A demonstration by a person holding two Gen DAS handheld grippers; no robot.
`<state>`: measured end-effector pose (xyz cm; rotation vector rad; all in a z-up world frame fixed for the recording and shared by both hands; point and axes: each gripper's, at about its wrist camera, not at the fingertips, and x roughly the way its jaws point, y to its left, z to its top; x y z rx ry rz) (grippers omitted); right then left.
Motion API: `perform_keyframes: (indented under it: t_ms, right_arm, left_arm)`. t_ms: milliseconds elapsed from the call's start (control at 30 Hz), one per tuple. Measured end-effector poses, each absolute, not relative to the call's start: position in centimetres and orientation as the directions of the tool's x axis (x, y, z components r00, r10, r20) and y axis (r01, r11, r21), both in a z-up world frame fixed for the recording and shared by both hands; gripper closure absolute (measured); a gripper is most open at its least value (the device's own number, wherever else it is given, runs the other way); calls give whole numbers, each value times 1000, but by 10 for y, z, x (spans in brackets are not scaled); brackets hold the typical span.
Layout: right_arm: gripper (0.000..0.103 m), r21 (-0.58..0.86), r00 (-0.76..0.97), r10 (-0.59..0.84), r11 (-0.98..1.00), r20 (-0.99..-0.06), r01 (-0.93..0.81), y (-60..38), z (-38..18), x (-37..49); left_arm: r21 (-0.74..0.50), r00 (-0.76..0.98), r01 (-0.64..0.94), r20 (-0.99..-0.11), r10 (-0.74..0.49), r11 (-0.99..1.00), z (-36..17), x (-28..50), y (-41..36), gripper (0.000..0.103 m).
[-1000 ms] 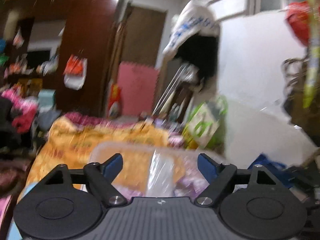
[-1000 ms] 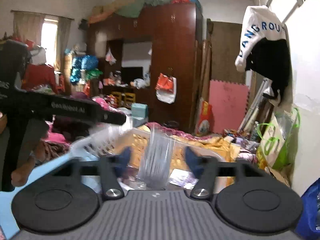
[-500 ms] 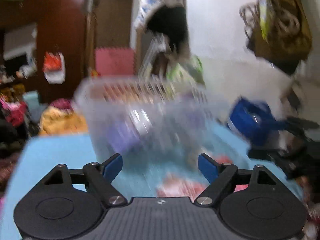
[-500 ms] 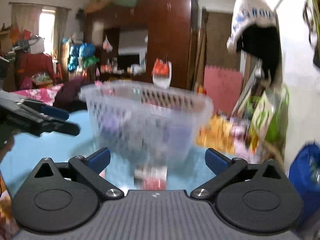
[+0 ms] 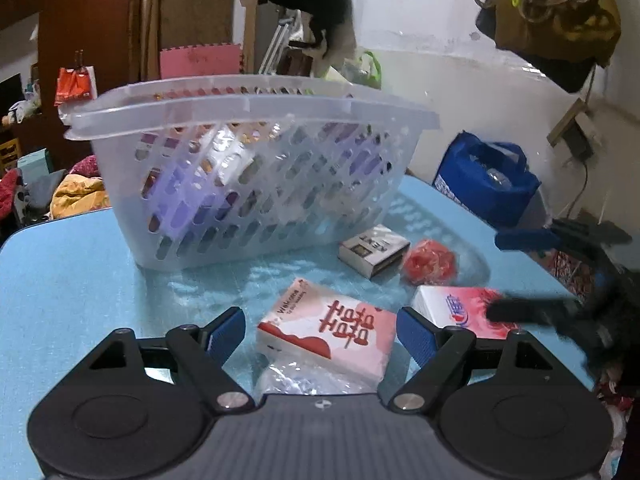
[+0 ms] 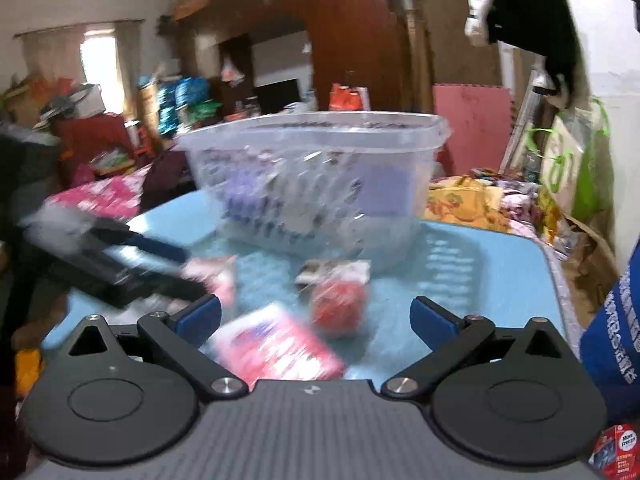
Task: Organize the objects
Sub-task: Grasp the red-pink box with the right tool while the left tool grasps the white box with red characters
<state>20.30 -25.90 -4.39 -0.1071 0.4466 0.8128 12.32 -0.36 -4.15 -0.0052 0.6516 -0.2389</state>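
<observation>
There, a white slotted basket (image 5: 248, 176) stands on the blue table (image 5: 68, 272), purple and pale packets showing through its sides. In front of it lie a dark box (image 5: 374, 247), a crumpled red ball (image 5: 429, 266) just beside that, a pink-and-white packet (image 5: 332, 334) and a red-and-white tissue pack (image 5: 460, 312). The left gripper (image 5: 320, 332) hangs over the pink packet, jaws spread wide, gripping nothing. The right gripper (image 6: 316, 316) is likewise spread, above the tissue pack, I think, though its view is smeared. A blue bag (image 5: 486, 182) sits at the table's far right.
</observation>
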Motion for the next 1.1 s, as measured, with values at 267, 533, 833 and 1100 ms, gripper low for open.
perform_keyframes:
  t_ms: [267, 533, 833, 1100]
  right_arm:
    - [16, -20, 561, 665, 636, -492, -771, -244, -53, 186]
    - [33, -32, 568, 658, 640, -495, -768, -247, -58, 187]
    - [34, 19, 570, 705, 635, -423, -772, -259, -55, 187]
    - [35, 32, 631, 707, 673, -318, -739, -271, -55, 179]
  left_arm:
    - [-16, 757, 230, -626, -189, 973, -50, 130, -20, 17]
    - [-80, 738, 237, -633, -233, 968, -52, 138, -11, 17]
    - [-91, 823, 184, -530, -204, 979, -44, 124, 2, 21]
    - [-263, 846, 172, -454, -279, 949, -41, 117, 34, 21]
